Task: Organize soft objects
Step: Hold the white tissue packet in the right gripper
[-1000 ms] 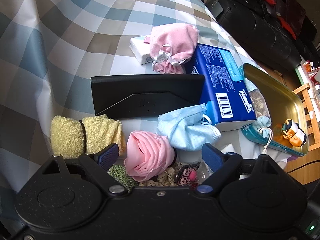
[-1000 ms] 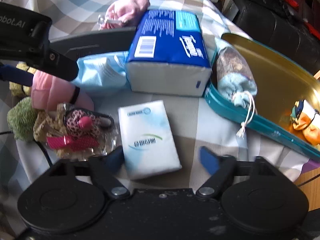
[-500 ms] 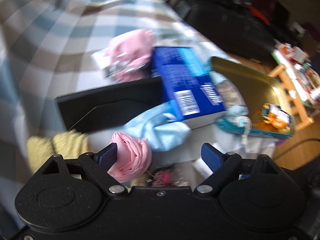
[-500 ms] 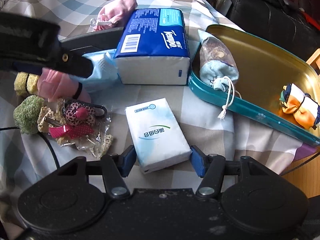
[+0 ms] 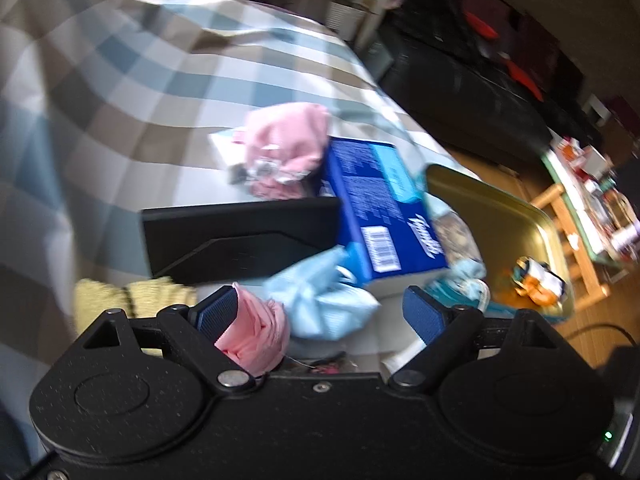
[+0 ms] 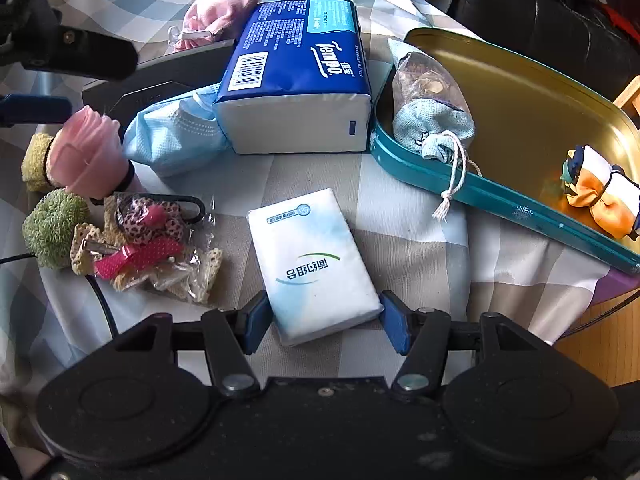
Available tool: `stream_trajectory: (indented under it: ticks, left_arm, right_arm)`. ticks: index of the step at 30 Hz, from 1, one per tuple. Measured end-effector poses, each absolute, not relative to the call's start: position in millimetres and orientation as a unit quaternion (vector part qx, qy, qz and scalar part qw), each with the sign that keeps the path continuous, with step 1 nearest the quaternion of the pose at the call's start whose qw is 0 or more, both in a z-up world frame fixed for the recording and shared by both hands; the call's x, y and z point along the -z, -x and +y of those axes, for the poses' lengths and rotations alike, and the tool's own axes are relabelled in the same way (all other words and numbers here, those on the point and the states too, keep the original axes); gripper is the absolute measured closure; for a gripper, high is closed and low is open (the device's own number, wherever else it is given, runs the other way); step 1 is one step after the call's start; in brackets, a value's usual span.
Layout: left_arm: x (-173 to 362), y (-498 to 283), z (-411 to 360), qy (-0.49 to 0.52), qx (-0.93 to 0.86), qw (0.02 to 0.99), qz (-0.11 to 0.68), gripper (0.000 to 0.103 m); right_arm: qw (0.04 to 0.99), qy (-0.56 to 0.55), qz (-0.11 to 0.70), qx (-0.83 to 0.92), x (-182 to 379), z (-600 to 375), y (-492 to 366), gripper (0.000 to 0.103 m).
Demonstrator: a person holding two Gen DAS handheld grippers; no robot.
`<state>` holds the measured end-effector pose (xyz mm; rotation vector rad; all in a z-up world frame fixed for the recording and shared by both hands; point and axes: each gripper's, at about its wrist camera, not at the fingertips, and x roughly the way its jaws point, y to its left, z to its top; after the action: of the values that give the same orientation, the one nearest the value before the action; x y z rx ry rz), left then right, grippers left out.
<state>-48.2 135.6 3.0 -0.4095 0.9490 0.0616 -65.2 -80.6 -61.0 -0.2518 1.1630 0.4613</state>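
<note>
My right gripper (image 6: 325, 322) is shut on the near end of a white pocket tissue pack (image 6: 316, 260), which lies on the checked cloth. My left gripper (image 5: 320, 314) is open. A pink rolled cloth (image 5: 256, 332) sits against its left finger, and a crumpled blue face mask (image 5: 324, 304) lies between the jaws, beyond the tips. A blue Tempo tissue pack (image 6: 300, 64) lies behind the mask. To the right is a teal tin (image 6: 460, 184) with a gold inside. It holds an orange-and-white cloth bundle (image 6: 600, 192), and a drawstring pouch (image 6: 432, 120) hangs over its rim.
A black flat case (image 5: 240, 232) lies behind the mask, with a pink pouch (image 6: 224, 8) beyond it. A green knitted ball (image 6: 52, 224), a packet of hair clips (image 6: 152, 240) and a yellow towel roll (image 5: 120, 296) crowd the left. The wooden floor is at the right.
My right jaws have closed onto the sides of the white tissue pack. My left gripper has lifted and tilted up, so its view now shows more of the room beyond.
</note>
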Motion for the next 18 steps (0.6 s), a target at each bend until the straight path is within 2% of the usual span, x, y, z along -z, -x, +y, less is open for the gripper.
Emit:
stream_trajectory:
  ticks: [6, 12, 18]
  left_arm:
    - [3, 46, 135, 0.162, -0.074, 0.864, 0.471, 0.017]
    - [-21, 49, 138, 0.159, -0.08, 0.877, 0.447, 0.017]
    - [-26, 31, 124, 0.136, -0.066, 0.873, 0.465, 0.017]
  right_arm:
    - [0.802, 0.115, 0.546, -0.211, 62, -79, 65, 0.045]
    - [0.802, 0.105, 0.552, -0.202, 62, -81, 63, 0.045]
    - [0.803, 0.092, 0.555, -0.199, 61, -83, 61, 0.045]
